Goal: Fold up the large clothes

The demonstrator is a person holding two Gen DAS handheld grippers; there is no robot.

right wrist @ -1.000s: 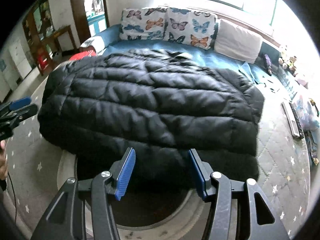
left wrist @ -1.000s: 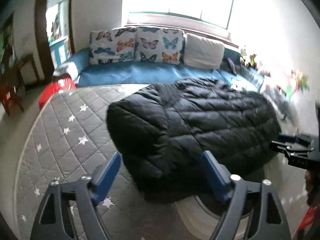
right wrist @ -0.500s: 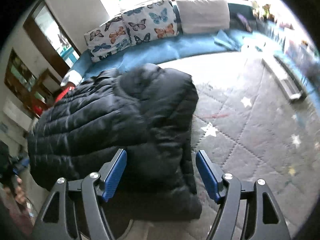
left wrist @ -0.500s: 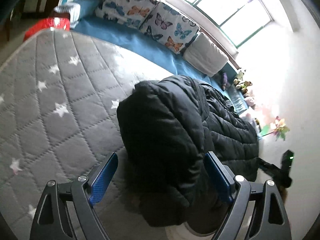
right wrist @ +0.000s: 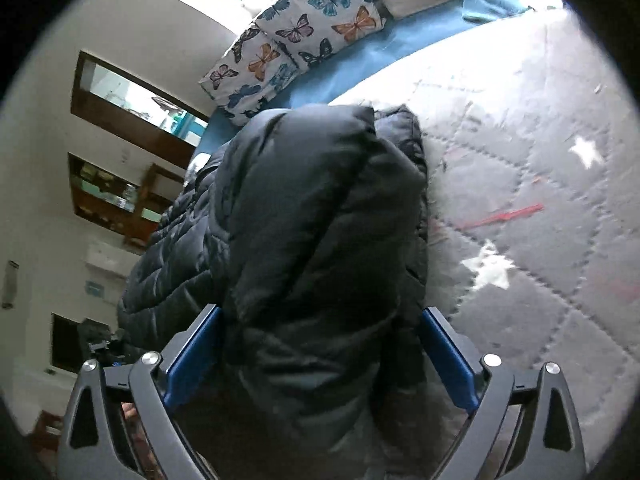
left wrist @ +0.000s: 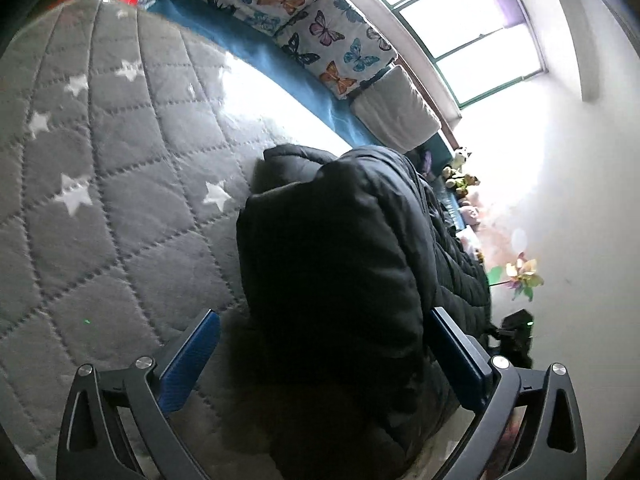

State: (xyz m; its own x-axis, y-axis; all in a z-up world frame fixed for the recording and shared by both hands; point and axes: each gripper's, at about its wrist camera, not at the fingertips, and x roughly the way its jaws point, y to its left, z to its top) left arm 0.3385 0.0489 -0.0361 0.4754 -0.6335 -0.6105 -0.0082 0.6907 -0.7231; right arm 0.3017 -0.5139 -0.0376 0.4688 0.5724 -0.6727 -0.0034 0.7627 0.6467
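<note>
A large black puffer jacket lies folded on a grey quilted mattress with white stars. My left gripper is open, its blue fingers spread wide around the jacket's left end. In the right wrist view the jacket fills the middle, and my right gripper is open with its blue fingers spread around the jacket's right end. The cloth sits between both pairs of jaws; the jaws are not closed on it.
Butterfly-print pillows and a white pillow line a blue sheet under a bright window. Small toys sit along the wall. A dark wooden shelf stands at the left of the right wrist view. The mattress spreads to the right.
Both grippers have moved out to the jacket's two ends and lower and closer to it. The jacket now bulks up between the open fingers in each view.
</note>
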